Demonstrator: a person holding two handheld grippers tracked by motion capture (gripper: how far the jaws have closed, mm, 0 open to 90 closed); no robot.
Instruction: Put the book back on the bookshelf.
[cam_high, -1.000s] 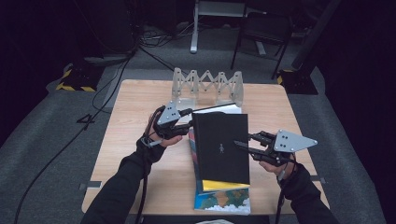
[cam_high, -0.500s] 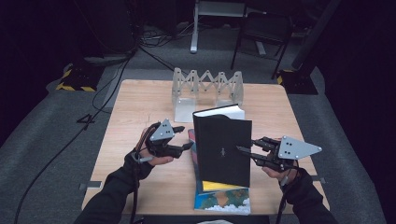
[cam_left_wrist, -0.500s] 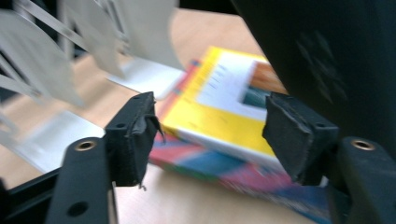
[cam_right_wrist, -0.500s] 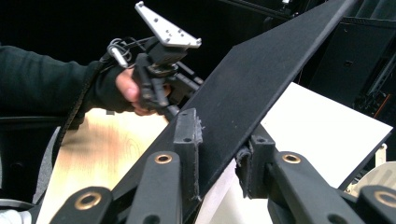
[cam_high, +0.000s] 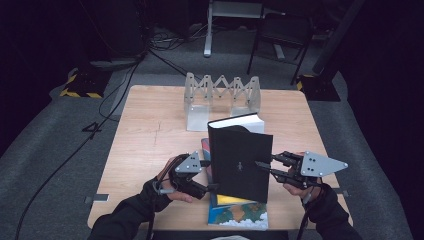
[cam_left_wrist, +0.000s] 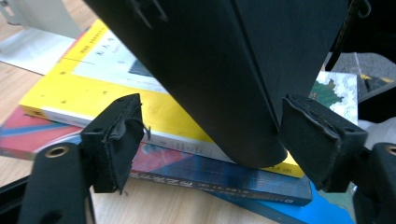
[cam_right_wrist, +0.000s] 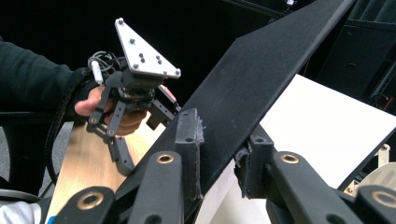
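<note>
With the right gripper (cam_high: 264, 169) clamped on the black book's (cam_high: 240, 160) cover, the left gripper (cam_high: 212, 175), jaws just spread wide around its spine, should close squarely there.

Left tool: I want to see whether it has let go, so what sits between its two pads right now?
In the left gripper view, the black book's spine end sits between the left tool's open pads, neither pressing it; the jaws have just been opening.
</note>
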